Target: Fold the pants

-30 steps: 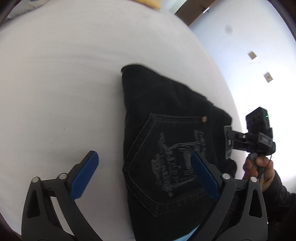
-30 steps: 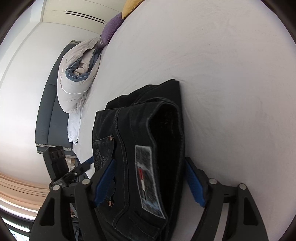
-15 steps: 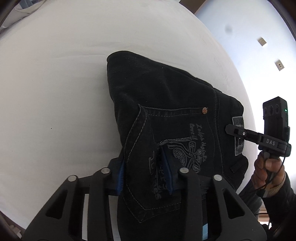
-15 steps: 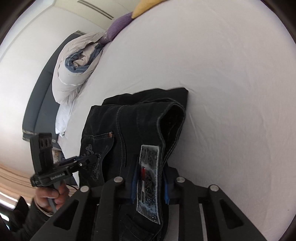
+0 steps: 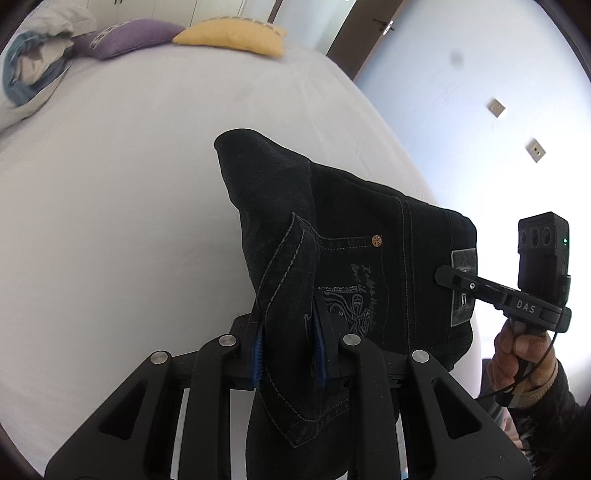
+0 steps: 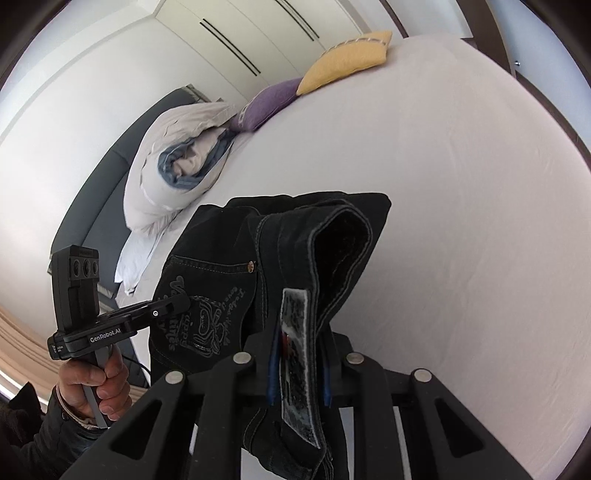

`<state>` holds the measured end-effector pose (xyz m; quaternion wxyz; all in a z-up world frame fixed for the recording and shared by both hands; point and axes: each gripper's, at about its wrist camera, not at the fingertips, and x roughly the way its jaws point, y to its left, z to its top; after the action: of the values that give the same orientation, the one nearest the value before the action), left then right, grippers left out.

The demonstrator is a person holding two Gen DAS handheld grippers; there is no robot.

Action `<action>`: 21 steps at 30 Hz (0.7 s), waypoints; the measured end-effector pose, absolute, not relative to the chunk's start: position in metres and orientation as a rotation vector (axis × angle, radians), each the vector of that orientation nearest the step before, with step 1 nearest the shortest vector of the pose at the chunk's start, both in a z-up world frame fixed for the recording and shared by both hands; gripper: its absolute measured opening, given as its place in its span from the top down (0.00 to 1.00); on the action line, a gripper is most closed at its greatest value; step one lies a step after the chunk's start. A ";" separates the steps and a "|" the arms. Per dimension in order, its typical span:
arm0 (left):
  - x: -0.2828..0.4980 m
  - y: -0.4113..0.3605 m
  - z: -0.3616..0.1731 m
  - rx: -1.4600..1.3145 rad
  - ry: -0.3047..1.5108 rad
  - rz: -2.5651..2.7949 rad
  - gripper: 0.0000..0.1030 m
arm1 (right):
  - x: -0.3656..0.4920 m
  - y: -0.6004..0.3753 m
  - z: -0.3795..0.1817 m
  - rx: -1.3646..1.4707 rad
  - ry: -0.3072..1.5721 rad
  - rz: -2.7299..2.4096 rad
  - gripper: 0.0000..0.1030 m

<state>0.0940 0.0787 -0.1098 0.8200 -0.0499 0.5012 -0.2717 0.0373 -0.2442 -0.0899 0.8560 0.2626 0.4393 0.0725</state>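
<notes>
Pants (image 5: 354,229): black denim, pale grey contrast stitching, grey embroidered lettering and motif on the back pocket, copper rivet, grey waistband patch with a red-and-blue mark.
Left gripper (image 5: 290,345), right gripper (image 6: 298,363): black frames, blue pads.
Bed sheet (image 5: 122,192): plain white.
Cushions: one purple (image 5: 129,37), one yellow (image 5: 232,35).
Duvet (image 6: 177,166): off-white, blue-grey lining.

Wide bed (image 5: 110,206) under a smooth pale sheet, yellow cushion (image 5: 232,35) and purple cushion (image 5: 129,37) at its far end, rolled duvet (image 6: 177,166) beside them, white wardrobe doors (image 6: 236,33), pale blue wall (image 5: 480,92) with two sockets, dark wooden door frame (image 5: 354,40).
</notes>
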 end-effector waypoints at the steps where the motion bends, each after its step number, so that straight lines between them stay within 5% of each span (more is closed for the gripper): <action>1: 0.105 0.070 -0.112 -0.108 1.068 -0.579 0.81 | 0.047 -0.256 -0.091 0.554 0.924 0.145 0.81; 14: 0.171 0.007 -0.185 -0.064 1.130 -0.537 0.80 | 0.101 -0.340 -0.167 0.631 1.027 0.053 0.79; 19: 0.163 0.017 -0.194 -0.048 1.111 -0.516 0.71 | 0.094 -0.342 -0.176 0.659 0.993 0.064 0.73; 21: 0.157 0.019 -0.197 -0.060 1.107 -0.500 0.58 | 0.094 -0.343 -0.176 0.665 0.989 0.074 0.66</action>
<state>0.1574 0.0186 -0.1967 0.8208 -0.0280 0.5199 -0.2349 0.0942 -0.3426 -0.1764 0.8270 0.3130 0.4656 0.0349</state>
